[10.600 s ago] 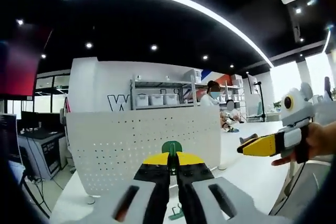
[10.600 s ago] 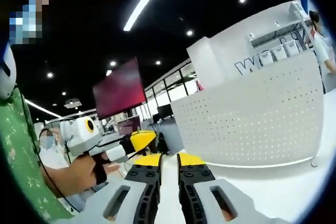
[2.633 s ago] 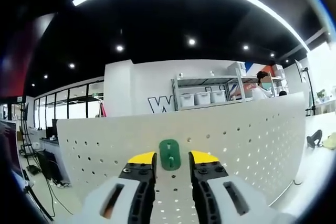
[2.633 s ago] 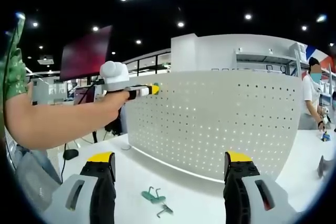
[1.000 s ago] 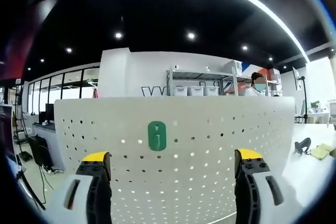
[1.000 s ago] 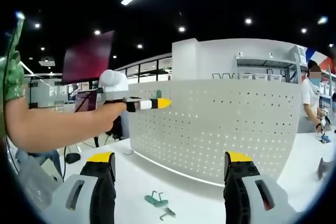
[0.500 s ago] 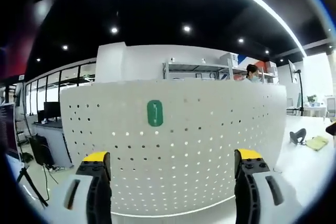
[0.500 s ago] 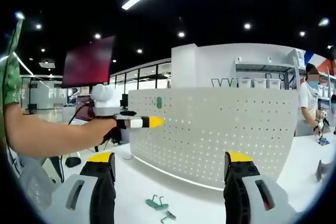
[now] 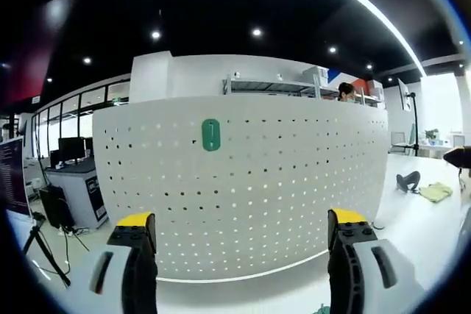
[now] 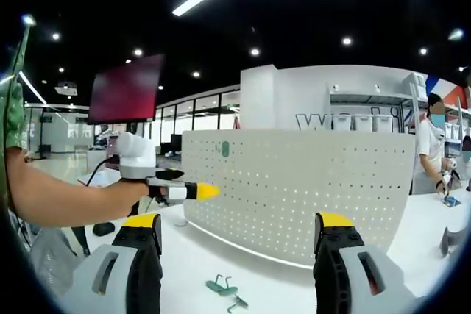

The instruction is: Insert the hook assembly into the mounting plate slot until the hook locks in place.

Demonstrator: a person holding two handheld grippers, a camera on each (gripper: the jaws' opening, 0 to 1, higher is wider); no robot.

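Hook assembly (image 9: 211, 134): small green oblong plate, seated flat against the upper left of the white perforated mounting plate (image 9: 294, 174). Nothing touches it. Judged mounted; whether it has locked cannot be told from here.

Near, left gripper view: left hand-held gripper (image 9: 239, 244) released, yellow-tipped jaws spread wide, nothing between them. It is apart from the mounting plate and below the hook.

Near, right gripper view: right hand-held gripper (image 10: 239, 244) likewise released and empty. On the white worktop (image 10: 199, 262) just ahead of its jaws lie spare hooks (image 10: 224, 290), one green, with thin metal prongs. The left hand-held gripper comes in from the left, carried on a person's arm (image 10: 66, 193), its yellow tip just off the plate's left edge.

Handling, judged: the hook looks like light, rigid moulded plastic with wire prongs behind. Little weight, no give, probably smooth, so it could twist in the jaws. Best taken across the flat green body by its long edges, prongs left free to meet the holes. The prongs look thin and could bend if forced askew. The plate appears to be a stiff sheet standing upright on the worktop, and may shift under a hard push.

Far: shelving (image 10: 372, 119) with white bins, and large dark lettering on the wall behind it, partly hidden by the plate; "W" is readable, the rest is not. A dark red screen (image 10: 125, 87) hangs upper left. No brand is legible on the hook.
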